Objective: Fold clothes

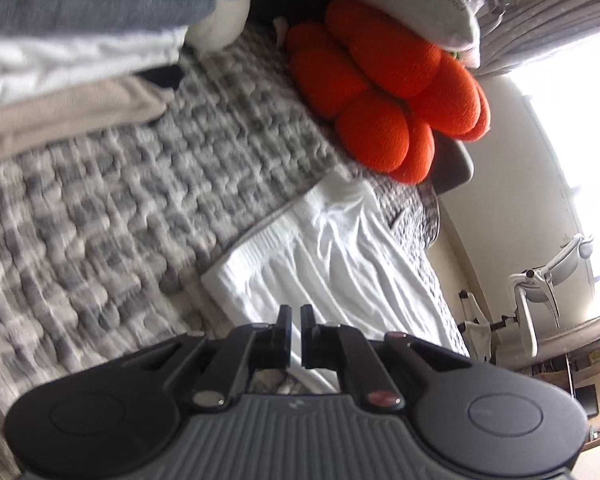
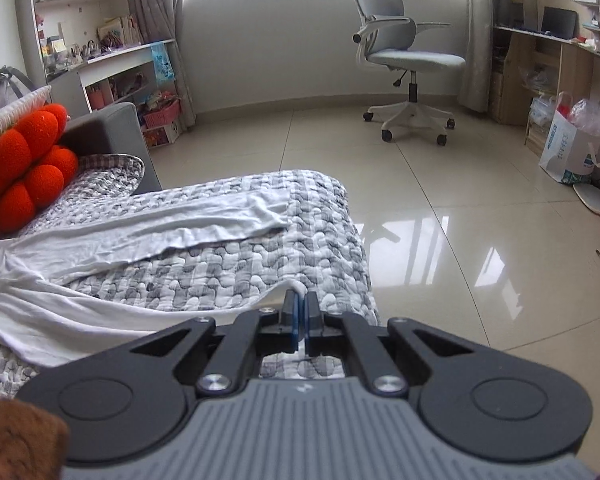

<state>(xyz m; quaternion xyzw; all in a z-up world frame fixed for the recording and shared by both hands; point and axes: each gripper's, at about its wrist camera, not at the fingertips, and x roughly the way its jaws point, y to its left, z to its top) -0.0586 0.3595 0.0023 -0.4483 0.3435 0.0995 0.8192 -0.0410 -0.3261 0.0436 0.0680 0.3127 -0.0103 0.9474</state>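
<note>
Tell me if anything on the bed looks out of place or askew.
The white trousers lie wrinkled and skewed across the grey quilt, legs splayed apart, not yet folded. Nothing spilled or damaged shows.

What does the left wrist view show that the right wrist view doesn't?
Only the left wrist view shows the stacked folded clothes and the left gripper, nearly shut over the white garment's waistband end. Only the right wrist view shows the right gripper, shut on a leg end, the tiled floor and desk shelves. Both show the garment, orange cushion, quilt and office chair.
</note>
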